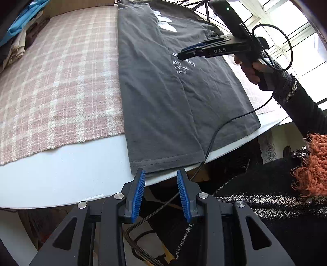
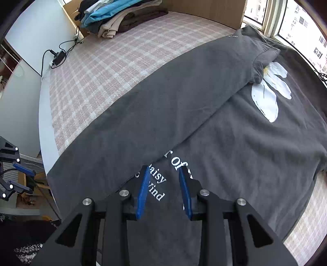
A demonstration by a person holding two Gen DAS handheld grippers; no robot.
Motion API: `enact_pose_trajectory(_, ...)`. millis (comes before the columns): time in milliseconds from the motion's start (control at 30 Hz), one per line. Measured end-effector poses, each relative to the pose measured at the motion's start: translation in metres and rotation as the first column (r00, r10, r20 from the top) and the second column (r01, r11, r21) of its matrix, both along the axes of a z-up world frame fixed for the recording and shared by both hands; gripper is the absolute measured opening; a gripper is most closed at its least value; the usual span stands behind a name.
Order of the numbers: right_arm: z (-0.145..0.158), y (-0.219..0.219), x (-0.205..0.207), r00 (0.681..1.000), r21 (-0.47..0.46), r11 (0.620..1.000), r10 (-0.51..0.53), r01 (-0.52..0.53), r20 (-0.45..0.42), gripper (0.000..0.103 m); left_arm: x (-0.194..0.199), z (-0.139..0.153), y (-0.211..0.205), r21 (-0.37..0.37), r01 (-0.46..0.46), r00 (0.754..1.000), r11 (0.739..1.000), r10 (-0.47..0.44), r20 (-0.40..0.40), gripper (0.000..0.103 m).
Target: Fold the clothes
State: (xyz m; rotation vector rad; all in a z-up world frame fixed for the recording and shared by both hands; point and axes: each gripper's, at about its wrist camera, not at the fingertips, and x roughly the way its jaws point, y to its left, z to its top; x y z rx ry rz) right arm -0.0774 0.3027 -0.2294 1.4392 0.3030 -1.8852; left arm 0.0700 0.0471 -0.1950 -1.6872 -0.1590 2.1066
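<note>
A dark grey T-shirt (image 1: 163, 98) with white lettering and a white daisy print lies flat on the table, its left side folded over the middle. It also shows in the right wrist view (image 2: 184, 114). My left gripper (image 1: 161, 172) is open and empty, its tips just at the shirt's bottom hem at the table's front edge. My right gripper (image 2: 163, 168) is open and empty, hovering above the lettering in the shirt's middle. It also shows in the left wrist view (image 1: 180, 53), held above the shirt.
A pink plaid cloth (image 1: 57, 81) covers the white table (image 1: 61, 180) left of the shirt. A stack of folded clothes (image 2: 120, 16) sits at the far corner. A charger and cable (image 2: 58, 56) lie at the table edge. Windows are on the right.
</note>
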Motion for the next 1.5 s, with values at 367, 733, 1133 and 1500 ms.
enact_pose_trajectory(367,0.092,0.276,-0.033,0.819,-0.154,0.826,-0.560,0.542,-0.120,0.039,-0.115,0.100,0.091,-0.089,0.156,0.953,0.984,-0.174,-0.247,0.034)
enact_pose_trajectory(733,0.061,0.402,-0.148,0.717,-0.149,0.715,-0.696,0.683,-0.050,0.040,-0.293,0.074,0.329,-0.279,0.463,0.781,0.841,-0.536,-0.319,0.037)
enact_pose_trajectory(1133,-0.044,0.423,-0.246,0.704,-0.149,0.688,-0.696,0.710,0.141,0.044,-0.370,-0.056,0.466,-0.643,0.545,0.531,0.539,-0.815,-0.233,0.029)
enact_pose_trajectory(1500,-0.050,0.423,-0.273,0.728,-0.253,0.684,-0.662,0.684,0.178,0.043,-0.375,-0.032,0.412,-0.442,0.591,0.632,0.675,-0.728,-0.266,0.004)
